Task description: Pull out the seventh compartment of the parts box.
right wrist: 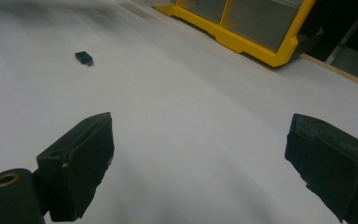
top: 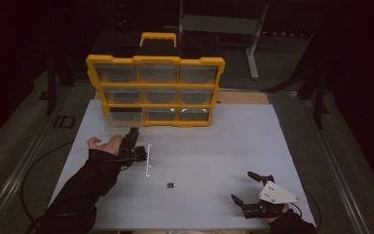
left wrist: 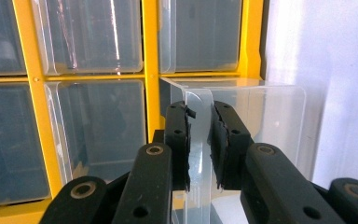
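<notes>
Nearest the person, the right gripper (top: 251,190) rests low at the near right of the white worktop (top: 214,146), its grey three-cornered plate on top and its fingers (right wrist: 81,158) spread wide with nothing between them. They point toward the middle of the sheet. The right gripper view looks along the bare sheet to a small black object (right wrist: 84,58) lying flat by itself; in the high view it sits between the two grippers, well apart from both.

Farther in on the left, a dark-sleeved forearm reaches forward and slightly inward. The left hand (top: 108,145) carries the left gripper (top: 132,132), which points toward the bottom left corner of the yellow organiser (top: 156,87).

The left gripper view gives what the high view cannot. The fingers (left wrist: 177,140) are closed on the upright pull tab of a clear plastic drawer (left wrist: 270,116), one pad pressed on each side of it. The drawer is drawn partway out of its slot at the cabinet's edge, its long axis running back into the frame and its front face toward the gripper.

Farthest away, the organiser stands upright with three rows of three clear drawers and a yellow handle (top: 158,36) on top.
</notes>
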A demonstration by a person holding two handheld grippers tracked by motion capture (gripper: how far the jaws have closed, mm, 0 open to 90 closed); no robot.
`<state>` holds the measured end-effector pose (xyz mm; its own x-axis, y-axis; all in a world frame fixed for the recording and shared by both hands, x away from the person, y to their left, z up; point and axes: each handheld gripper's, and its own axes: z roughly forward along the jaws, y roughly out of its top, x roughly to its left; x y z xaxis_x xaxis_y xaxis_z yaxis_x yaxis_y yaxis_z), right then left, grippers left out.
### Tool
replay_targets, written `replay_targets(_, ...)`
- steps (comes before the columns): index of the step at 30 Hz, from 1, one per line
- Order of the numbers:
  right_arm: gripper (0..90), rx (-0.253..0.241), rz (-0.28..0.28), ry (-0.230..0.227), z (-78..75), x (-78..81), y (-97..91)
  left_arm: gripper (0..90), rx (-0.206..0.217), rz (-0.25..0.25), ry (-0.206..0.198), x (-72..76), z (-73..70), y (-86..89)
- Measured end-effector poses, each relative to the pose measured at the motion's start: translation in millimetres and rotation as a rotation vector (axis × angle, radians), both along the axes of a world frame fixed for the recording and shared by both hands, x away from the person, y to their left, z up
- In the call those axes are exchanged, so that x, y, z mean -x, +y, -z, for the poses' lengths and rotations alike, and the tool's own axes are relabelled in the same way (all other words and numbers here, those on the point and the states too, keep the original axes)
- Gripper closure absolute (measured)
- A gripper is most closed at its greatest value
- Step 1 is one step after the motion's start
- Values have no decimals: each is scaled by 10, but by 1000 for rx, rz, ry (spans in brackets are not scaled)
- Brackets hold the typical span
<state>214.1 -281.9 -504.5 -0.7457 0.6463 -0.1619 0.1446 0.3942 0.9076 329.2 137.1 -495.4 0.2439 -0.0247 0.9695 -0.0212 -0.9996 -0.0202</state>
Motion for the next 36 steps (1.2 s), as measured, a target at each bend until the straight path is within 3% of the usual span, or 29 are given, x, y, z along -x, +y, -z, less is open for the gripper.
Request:
replay_targets(11,79,3,-2,0,1,1,7,772,-11,13,19,31,2,1)
replay_targets(24,79,4,-1,2,2,2,7,772,-10,14,30,-44,-38,25)
replay_targets(36,79,4,-2,2,0,3,7,758,-5,9,80,-70,-75,25)
